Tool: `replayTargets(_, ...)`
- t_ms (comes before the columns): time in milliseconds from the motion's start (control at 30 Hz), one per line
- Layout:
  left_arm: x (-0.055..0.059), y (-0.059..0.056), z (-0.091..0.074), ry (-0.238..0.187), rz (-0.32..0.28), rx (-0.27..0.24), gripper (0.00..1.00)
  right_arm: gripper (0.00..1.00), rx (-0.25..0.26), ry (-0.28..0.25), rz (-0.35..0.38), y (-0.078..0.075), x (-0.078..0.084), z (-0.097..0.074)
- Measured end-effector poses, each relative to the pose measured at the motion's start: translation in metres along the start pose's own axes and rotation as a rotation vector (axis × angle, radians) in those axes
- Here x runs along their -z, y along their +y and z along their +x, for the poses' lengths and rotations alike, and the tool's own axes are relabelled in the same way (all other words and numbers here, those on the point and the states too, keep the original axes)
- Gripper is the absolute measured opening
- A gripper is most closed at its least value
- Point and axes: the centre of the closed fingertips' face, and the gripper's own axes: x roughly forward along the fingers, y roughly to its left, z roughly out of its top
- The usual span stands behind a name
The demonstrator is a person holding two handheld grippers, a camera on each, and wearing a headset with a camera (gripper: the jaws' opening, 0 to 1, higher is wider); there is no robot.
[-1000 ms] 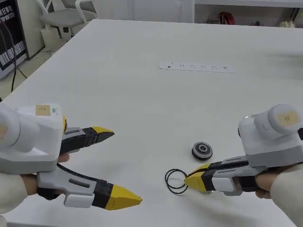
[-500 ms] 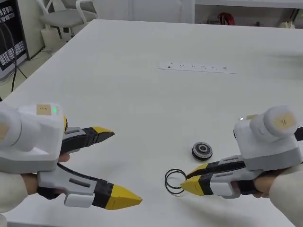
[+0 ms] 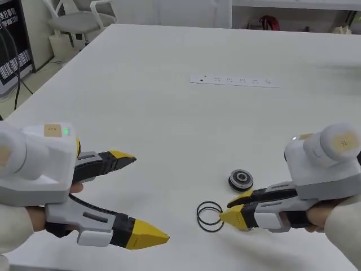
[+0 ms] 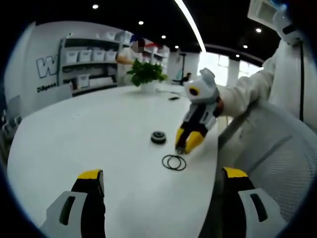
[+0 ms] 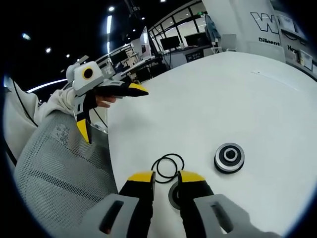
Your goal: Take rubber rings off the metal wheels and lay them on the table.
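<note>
Two thin black rubber rings (image 3: pixel 210 215) lie overlapped on the white table (image 3: pixel 169 113), just left of my right gripper (image 3: pixel 230 208). In the right gripper view its jaws stand close together on a dark round metal wheel (image 5: pixel 174 195), with the rings (image 5: pixel 167 166) just beyond the tips. A second metal wheel (image 3: pixel 241 179) rests flat on the table behind the rings, also seen as the wheel (image 5: pixel 229 157). My left gripper (image 3: pixel 141 197) hovers wide open and holds nothing, well left of the rings (image 4: pixel 174 162).
A white power strip (image 3: pixel 234 80) lies across the middle of the table farther back. A chair (image 3: pixel 73 20) stands off the far left corner. The table's near edge runs just under both grippers.
The right gripper tips have drawn back a little to the right from the rings. The left gripper, the rings and the loose wheel have stayed put.
</note>
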Motion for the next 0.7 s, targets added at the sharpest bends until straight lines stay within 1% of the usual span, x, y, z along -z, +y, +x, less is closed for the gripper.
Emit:
replayTargets(233, 0.001, 0.000, 0.000, 0.004, -0.001, 0.000, 1.00, 0.16, 0.023, -0.035, 0.013, -0.004, -0.007, -0.008)
replayTargets(700, 0.001, -0.001, 0.002, 0.008, -0.002, 0.004, 1.00, 0.17, 0.091, -0.132, 0.044, -0.025, -0.025, -0.029)
